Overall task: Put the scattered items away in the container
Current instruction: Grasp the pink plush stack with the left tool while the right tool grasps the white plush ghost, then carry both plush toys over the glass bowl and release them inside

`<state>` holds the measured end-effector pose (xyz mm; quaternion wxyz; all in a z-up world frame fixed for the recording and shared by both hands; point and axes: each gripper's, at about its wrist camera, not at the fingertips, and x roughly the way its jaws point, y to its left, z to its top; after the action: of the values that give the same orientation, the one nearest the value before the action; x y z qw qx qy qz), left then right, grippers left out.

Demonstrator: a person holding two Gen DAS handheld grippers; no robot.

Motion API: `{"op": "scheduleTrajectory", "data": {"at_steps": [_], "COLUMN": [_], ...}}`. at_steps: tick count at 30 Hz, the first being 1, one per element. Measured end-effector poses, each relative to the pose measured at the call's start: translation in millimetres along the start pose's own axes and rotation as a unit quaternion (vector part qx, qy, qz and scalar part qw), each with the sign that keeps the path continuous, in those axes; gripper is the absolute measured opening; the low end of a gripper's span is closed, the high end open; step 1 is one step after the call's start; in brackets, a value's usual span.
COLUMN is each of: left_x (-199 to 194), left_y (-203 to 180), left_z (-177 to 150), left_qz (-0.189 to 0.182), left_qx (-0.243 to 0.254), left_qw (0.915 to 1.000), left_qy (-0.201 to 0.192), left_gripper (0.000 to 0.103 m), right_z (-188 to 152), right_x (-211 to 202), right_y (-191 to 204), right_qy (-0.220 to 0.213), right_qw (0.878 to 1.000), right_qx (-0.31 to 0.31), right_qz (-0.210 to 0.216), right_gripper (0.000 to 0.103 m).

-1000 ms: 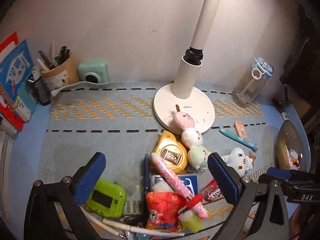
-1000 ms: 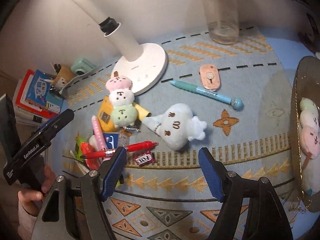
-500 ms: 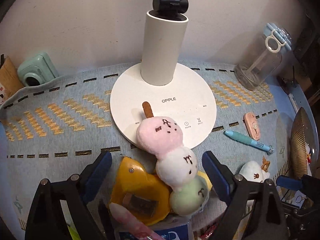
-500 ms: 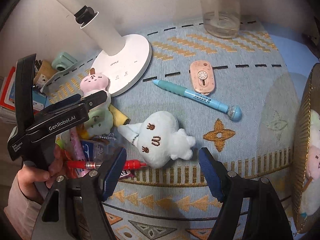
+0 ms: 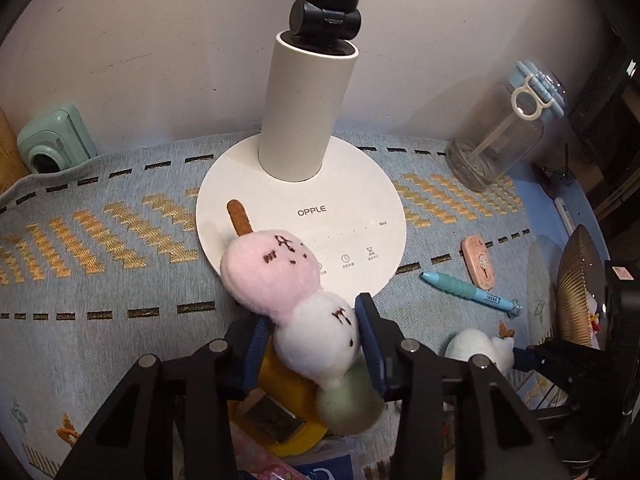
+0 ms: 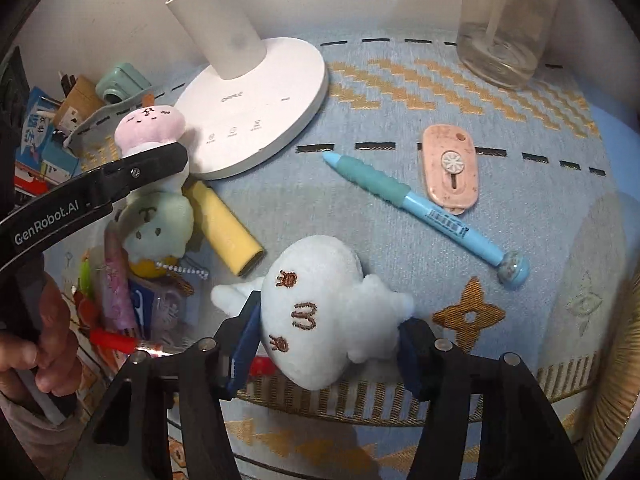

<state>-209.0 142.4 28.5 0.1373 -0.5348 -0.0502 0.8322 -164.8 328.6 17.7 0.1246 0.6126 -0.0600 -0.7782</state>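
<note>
We had both tongs closing on toys: left tongs [image 5: 316, 344] clenched the dumpling toy [image 5: 304, 300], right tongs [image 6: 324, 344] gripped the white plush [image 6: 324, 312]. Pen [image 6: 424, 212] and pink cutter [image 6: 450, 168] remained scattered on the surface [image 6: 400, 92].

— What's my right gripper [image 6: 326, 350] got?

— Its blue pads have just been closing around the pale-blue cloud-shaped plush toy [image 6: 320, 316]; both pads sit against its sides.

— And at my ten o'clock?

— The left gripper [image 6: 160, 160] crosses the pink, white and green dumpling plush skewer [image 6: 154, 184] by the round white lamp base [image 6: 256, 100].

— One o'clock?

— A teal and blue plastic pen [image 6: 424, 208], with a pink oval box cutter [image 6: 450, 168] just beyond it.
</note>
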Motion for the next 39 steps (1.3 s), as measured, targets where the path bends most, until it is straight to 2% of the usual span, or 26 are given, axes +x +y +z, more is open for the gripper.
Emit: {"op": "scheduleTrajectory", "data": {"at_steps": [3,6,14,19,24,32,39], "left_x": [-11,-24,-71,-97,-106,-89,-65], "left_y": [6,4,-31,-77,-135,-231,-297], "left_z": [-3,-8,-13,-14,-16,-20,-21], "left_qz": [-0.025,-0.032,-0.056,-0.071,-0.100,-0.139,-0.155], "left_qx": [-0.016,-0.020,0.009,0.049,0.084,0.123,0.152], "left_qw": [0.9995,0.9992,0.9974,0.9941,0.9887,0.9809,0.9756], "left_qy": [-0.004,-0.013,-0.045,-0.066,-0.073,-0.059,-0.034], "left_gripper": [0.032,0.032,0.032,0.032,0.032,0.032,0.032], "right_z": [-6,-12,-29,-39,-56,-86,-101], "right_x": [-13,-32,-87,-123,-159,-200,-219], "right_y": [-6,-17,-40,-57,-93,-174,-243], "right_qy": [-0.018,-0.036,-0.084,-0.116,-0.141,-0.164,-0.172], "right_qw": [1.000,0.999,0.993,0.989,0.984,0.975,0.966], "right_qx": [0.016,0.033,0.075,0.089,0.104,0.147,0.190], "right_qz": [0.003,0.012,0.028,0.022,0.008,-0.026,-0.045], "right_gripper": [0.058,0.058,0.058,0.058,0.058,0.058,0.058]}}
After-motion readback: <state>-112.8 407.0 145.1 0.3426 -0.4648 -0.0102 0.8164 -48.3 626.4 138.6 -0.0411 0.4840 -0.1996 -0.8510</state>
